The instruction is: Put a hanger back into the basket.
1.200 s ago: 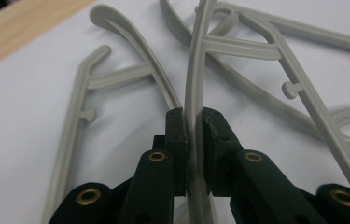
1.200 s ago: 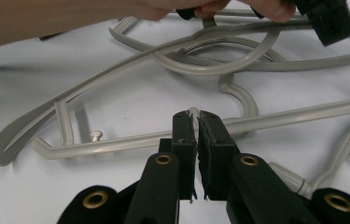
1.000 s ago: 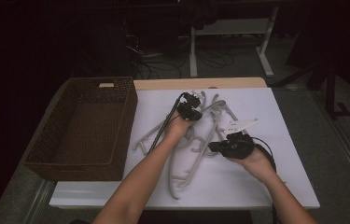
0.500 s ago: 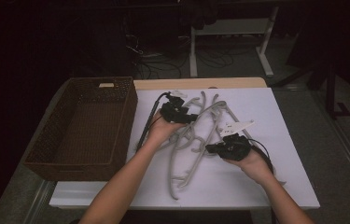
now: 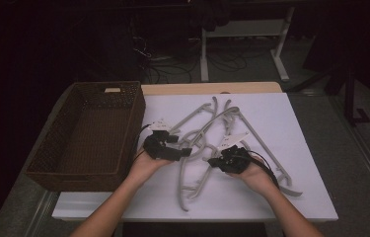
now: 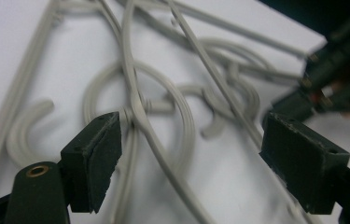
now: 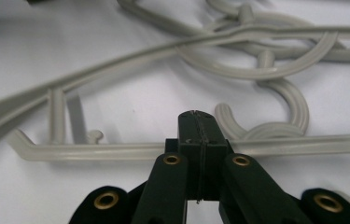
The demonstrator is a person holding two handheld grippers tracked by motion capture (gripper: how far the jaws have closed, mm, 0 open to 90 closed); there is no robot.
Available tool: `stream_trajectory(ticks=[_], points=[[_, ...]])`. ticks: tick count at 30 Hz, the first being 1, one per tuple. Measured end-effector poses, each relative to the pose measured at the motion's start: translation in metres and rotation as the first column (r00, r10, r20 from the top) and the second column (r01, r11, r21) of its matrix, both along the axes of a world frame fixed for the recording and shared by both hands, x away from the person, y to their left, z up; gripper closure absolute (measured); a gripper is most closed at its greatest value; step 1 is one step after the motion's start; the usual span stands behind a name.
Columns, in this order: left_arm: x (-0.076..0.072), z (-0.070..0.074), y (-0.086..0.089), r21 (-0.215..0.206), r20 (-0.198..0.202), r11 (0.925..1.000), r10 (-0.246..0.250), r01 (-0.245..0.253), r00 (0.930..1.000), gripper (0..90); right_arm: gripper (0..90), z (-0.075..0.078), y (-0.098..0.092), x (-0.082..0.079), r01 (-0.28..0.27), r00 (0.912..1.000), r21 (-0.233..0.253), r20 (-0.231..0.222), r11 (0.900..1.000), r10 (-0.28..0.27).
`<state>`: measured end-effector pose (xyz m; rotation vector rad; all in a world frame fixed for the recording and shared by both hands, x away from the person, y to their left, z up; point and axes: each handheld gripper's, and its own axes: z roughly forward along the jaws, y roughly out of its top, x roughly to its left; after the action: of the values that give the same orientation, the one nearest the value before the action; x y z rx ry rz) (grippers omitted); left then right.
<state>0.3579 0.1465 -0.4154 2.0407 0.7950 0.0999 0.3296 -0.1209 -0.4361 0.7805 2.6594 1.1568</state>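
A tangle of grey hangers (image 5: 222, 133) is spread over the middle of the white table (image 5: 306, 197), from the far edge down toward the near edge. A brown basket (image 5: 54, 158) is set at the table's left edge, its right wall just beside the left gripper (image 5: 165, 147).

Left gripper: jaws are spread wide and nothing is held between them; in the left gripper view (image 6: 189, 140) hanger hooks and bars are seen beyond the gap. Right gripper (image 5: 222, 160): jaws are pressed together, pads meeting with nothing between them in the right gripper view (image 7: 200, 126); a hanger bar (image 7: 116, 150) is seen lying crosswise at the tips.

Open room: bare white surface is seen at the near left corner and along the far right side. A long hanger arm (image 5: 281, 173) is laid close to the right hand (image 5: 254, 175).

Against the earlier frames: the left gripper has been drawn back from the far middle of the pile toward the near left, closer to the basket. The right gripper has stayed near the same spot.
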Motion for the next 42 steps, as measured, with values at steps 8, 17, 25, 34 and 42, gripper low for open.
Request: stream_trajectory(ticks=[8,17,25,34,42], points=[[-0.012,-0.018,0.001,0.054,-0.037,0.9984,-0.014,0.016,0.9992,20.5,89.0,-0.009,0.005,-0.001,0.001,1.0000,-0.047,-0.007,0.999,-0.002],[-0.010,-0.036,-0.014,0.103,-0.102,0.9919,-0.063,0.074,0.9928,24.7,89.0,-0.009,0.005,-0.001,-0.002,1.0000,-0.041,-0.008,0.999,0.001],[-0.003,-0.043,-0.020,0.068,-0.134,0.9949,-0.064,0.074,0.9889,38.8,89.0,-0.010,0.005,-0.001,-0.001,1.0000,-0.039,-0.008,0.999,0.001],[0.003,-0.040,-0.018,0.008,-0.167,0.9989,-0.045,0.047,0.9849,62.8,89.0,-0.010,0.005,0.000,-0.003,1.0000,-0.044,-0.007,0.999,0.003],[0.005,-0.027,-0.016,0.021,-0.122,0.9978,0.065,-0.063,0.9904,78.5,87.0,-0.007,0.004,-0.002,-0.006,0.9999,-0.016,-0.011,1.000,0.006]])
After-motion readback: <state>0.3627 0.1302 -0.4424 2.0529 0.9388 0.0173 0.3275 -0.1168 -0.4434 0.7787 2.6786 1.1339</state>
